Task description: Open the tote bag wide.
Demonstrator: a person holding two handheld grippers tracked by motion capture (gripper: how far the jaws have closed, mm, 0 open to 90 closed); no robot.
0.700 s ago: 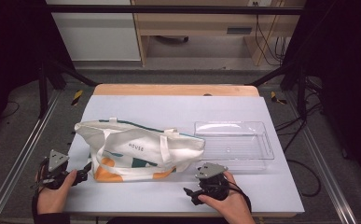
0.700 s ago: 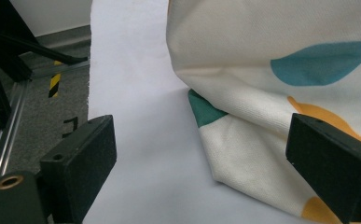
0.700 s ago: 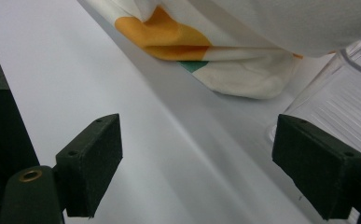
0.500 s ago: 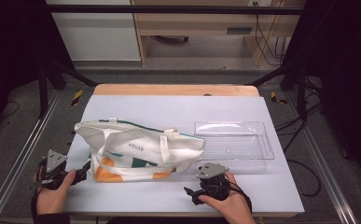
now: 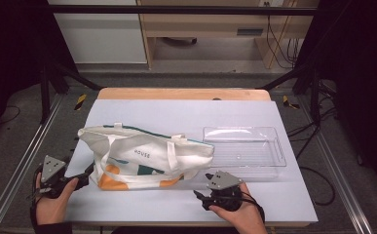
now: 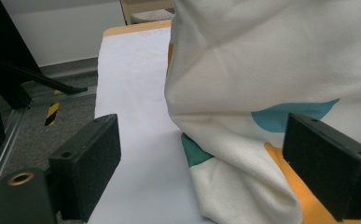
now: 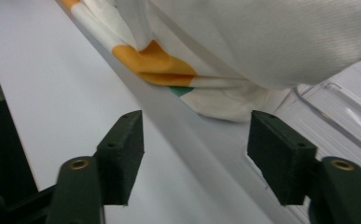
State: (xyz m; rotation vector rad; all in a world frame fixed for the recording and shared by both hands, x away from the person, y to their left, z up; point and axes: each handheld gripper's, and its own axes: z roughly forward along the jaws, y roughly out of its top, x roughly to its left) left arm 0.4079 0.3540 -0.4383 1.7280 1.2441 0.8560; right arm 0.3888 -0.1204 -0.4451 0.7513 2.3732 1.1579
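Your left gripper [image 5: 84, 179] sat at about 8 o'clock on the white table [image 5: 176, 117], its jaws spread wide with nothing pinched. In the left gripper view the rounded bottom corner of the tote bag [image 6: 271, 93] lay between the 2 jaws without either pad pressing on it. The bag [image 5: 142, 158] itself — cream cloth with teal and orange patches and a small printed word on its side — lay on its side left of the table's middle, from roughly 9 o'clock to the centre, with its 2 handles [image 5: 109, 146] draped over the upper face. Your right gripper [image 5: 201, 199] rested at about 5 o'clock near the table's front edge, just beside the bag's lower right corner and apart from it; its jaws stood open too, and in the right gripper view they framed bare tabletop, with the bag's orange-patched corner [image 7: 169, 65] lying beyond the tips. A clear plastic tray [image 5: 244, 151] lay flat at about 3 o'clock, its left end touching or slightly under the bag's right end — you could not tell which from above. In the right gripper view the tray's rim [image 7: 336, 102] showed just past the right-hand jaw. Both of your hands [image 5: 54, 204] gripped the tools from the table's near edge.
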